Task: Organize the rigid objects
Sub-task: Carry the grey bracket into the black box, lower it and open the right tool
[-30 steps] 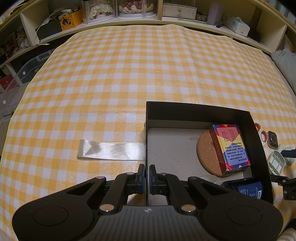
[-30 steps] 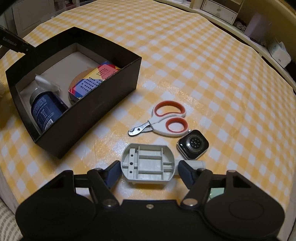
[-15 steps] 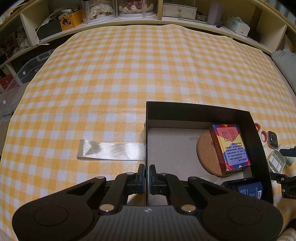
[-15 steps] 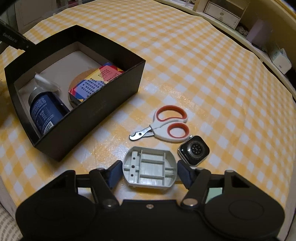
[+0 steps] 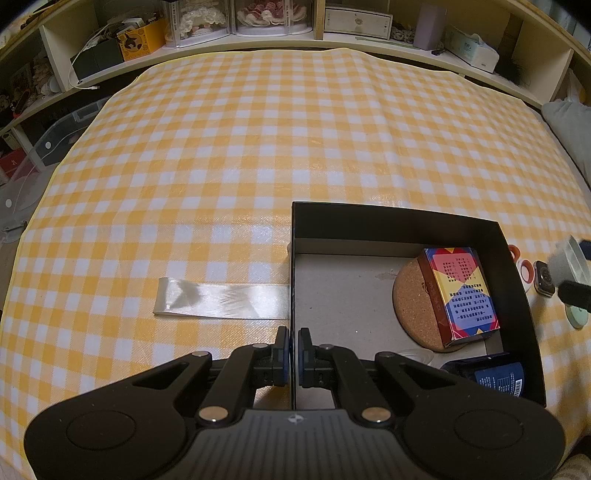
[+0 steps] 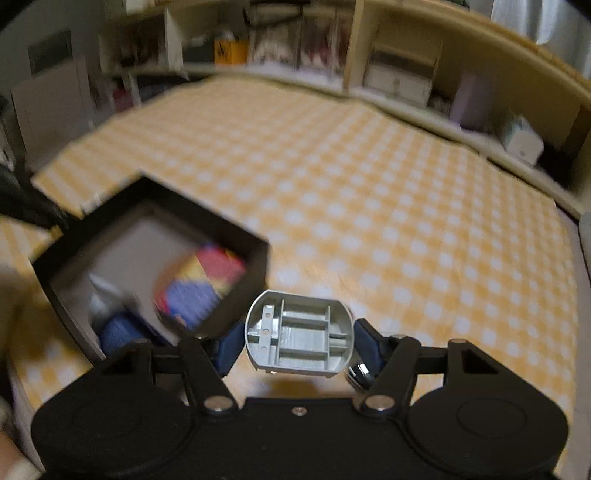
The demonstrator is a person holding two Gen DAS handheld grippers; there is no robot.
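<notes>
A black open box (image 5: pixel 406 221) stands on the yellow checked cloth. My left gripper (image 5: pixel 293 354) is shut on its left wall, one pad on each side. Inside lie a cork coaster (image 5: pixel 413 302), a colourful card box (image 5: pixel 461 291) and a blue bottle (image 5: pixel 495 373). My right gripper (image 6: pixel 298 339) is shut on a grey ribbed plastic part (image 6: pixel 299 336) and holds it in the air, just right of the box's (image 6: pixel 236 236) near corner. The left wrist view catches that part (image 5: pixel 567 258) at its right edge. The right wrist view is motion-blurred.
Red-handled scissors (image 5: pixel 524 267), a watch (image 5: pixel 543 282) and a pale green round thing (image 5: pixel 578 317) lie on the cloth right of the box. A strip of clear tape (image 5: pixel 221 302) runs left from the box. Shelves (image 5: pixel 332 22) full of items ring the far side.
My right gripper has risen with the grey part, lifting it off the cloth, and tilted up so the scissors and watch left its view. The left gripper has not moved.
</notes>
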